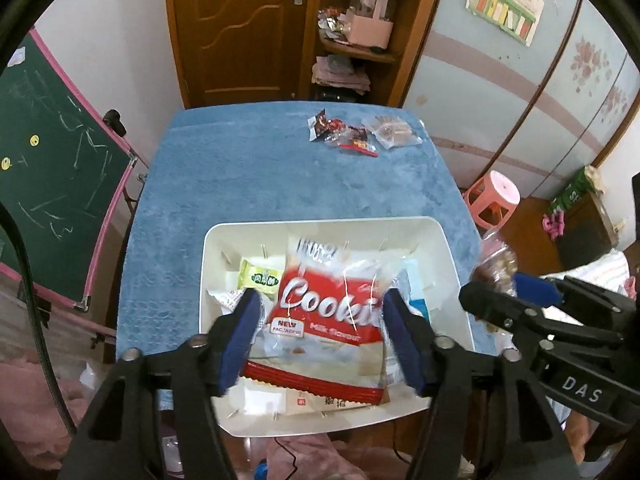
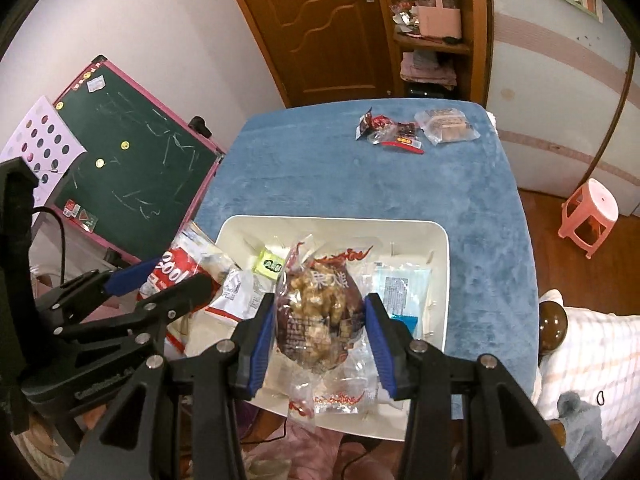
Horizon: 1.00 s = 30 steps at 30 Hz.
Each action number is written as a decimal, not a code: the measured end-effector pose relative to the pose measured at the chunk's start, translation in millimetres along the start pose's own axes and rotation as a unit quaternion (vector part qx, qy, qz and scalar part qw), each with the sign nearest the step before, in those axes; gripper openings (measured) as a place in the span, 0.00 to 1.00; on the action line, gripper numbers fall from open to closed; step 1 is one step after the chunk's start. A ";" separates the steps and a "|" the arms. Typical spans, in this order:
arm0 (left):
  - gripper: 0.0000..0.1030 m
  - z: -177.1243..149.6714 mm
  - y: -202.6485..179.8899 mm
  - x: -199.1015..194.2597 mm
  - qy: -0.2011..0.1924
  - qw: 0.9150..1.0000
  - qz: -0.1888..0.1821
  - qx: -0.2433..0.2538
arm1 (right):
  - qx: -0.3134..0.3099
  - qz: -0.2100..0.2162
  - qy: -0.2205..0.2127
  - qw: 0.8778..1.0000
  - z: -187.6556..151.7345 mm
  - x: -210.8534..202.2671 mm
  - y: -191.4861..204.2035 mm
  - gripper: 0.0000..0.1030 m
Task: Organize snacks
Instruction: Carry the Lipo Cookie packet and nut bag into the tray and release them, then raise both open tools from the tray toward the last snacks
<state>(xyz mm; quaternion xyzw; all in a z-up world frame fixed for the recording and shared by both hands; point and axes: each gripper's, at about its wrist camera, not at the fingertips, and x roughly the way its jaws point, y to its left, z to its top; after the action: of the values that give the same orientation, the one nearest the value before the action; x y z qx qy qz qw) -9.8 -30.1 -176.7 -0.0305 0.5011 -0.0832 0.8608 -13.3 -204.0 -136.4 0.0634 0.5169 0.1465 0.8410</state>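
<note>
Holding both grippers over the white bin point(image 1: 452, 248), fingers pointed steeply down into it.

Left gripper point(image 1: 320, 332): red-and-white cookie bag point(image 1: 324, 312) lies between my blue pads point(image 1: 240, 336). Bag looks blurred. A gap shows between each pad and the bag's sides, so I note the jaws as apart and not pressing. Bag sits inside the bin, over other packets; a small green packet point(image 1: 260, 278) lies just beyond my left fingertip, against the bin's far-left part.

Right gripper point(image 2: 320, 328): clear bag of brown nut snacks point(image 2: 316, 312) sits between my pads point(image 2: 262, 336). Left pad appears to touch the bag; at the right pad I cannot tell contact from a narrow gap, so whether this is a grip is not settled. Bag is above the bin's middle. A pale blue packet point(image 2: 400, 288) lies just past my right fingertip, flat on the bin floor.

Far beyond both sets of fingers, near the far edge of the blue cloth point(image 2: 320, 168), a small cluster of loose packets point(image 2: 400, 132) rests outside the bin.
</note>
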 end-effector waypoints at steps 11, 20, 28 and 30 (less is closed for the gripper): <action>0.84 12.5 23.0 -11.6 -0.026 0.999 -0.013 -0.040 | 0.022 0.013 -0.032 0.999 10.2 -12.9 -5.7 0.51; 0.84 14.8 25.6 -8.7 -0.022 0.999 -0.004 -0.043 | 0.015 0.008 -0.034 0.999 12.3 -13.9 -4.6 0.51; 0.84 15.7 12.3 -11.7 -0.026 0.999 0.001 -0.029 | 0.014 0.008 -0.038 0.999 11.5 -18.2 -10.0 0.51; 0.84 16.5 8.6 -13.0 -0.027 0.999 0.001 -0.027 | 0.016 0.008 -0.040 0.999 11.3 -20.7 -12.7 0.51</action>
<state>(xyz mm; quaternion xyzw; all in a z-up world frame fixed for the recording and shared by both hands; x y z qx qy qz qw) -0.9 -19.9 -158.5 -0.0555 0.4802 -0.0680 0.8728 -9.7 -221.9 -116.9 0.0868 0.4845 0.1423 0.8588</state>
